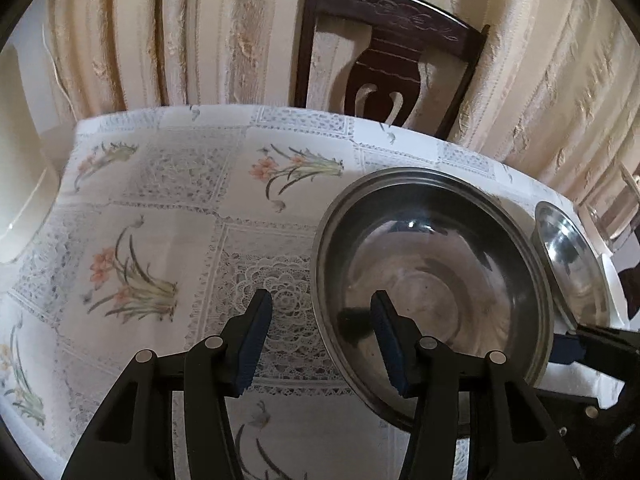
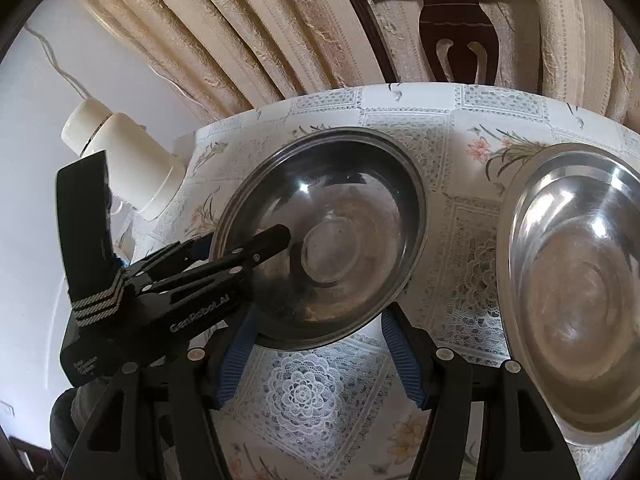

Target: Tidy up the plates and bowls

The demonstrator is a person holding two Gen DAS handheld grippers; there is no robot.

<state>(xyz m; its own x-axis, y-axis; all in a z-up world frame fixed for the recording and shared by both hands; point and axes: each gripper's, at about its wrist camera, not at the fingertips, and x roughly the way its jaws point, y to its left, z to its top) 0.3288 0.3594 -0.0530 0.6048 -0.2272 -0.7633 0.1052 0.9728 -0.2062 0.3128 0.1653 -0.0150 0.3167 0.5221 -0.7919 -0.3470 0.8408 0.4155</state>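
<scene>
A dark steel bowl [image 2: 320,236] sat on a table [image 1: 168,208] covered with a flowered lace-print cloth, and everything else is placed from it. A second, brighter steel bowl [image 2: 576,288] stood just to its right, their rims close together; whether they touched could not be told. The left gripper [image 1: 320,340] straddled the dark bowl's near-left rim, one blue-padded finger inside and one outside, jaws spread and not yet pinching. The right gripper [image 2: 316,356] hovered in front of the dark bowl, jaws also spread and holding nothing. Beyond the bowl stood a dark wooden chair [image 1: 384,56] against cream curtains [image 1: 160,32].

Both bowls looked thin, stiff and light, with polished surfaces likely to slip. The rolled rim seemed the best place to grip, pinched firmly so the bowl would not swing or clatter.
</scene>
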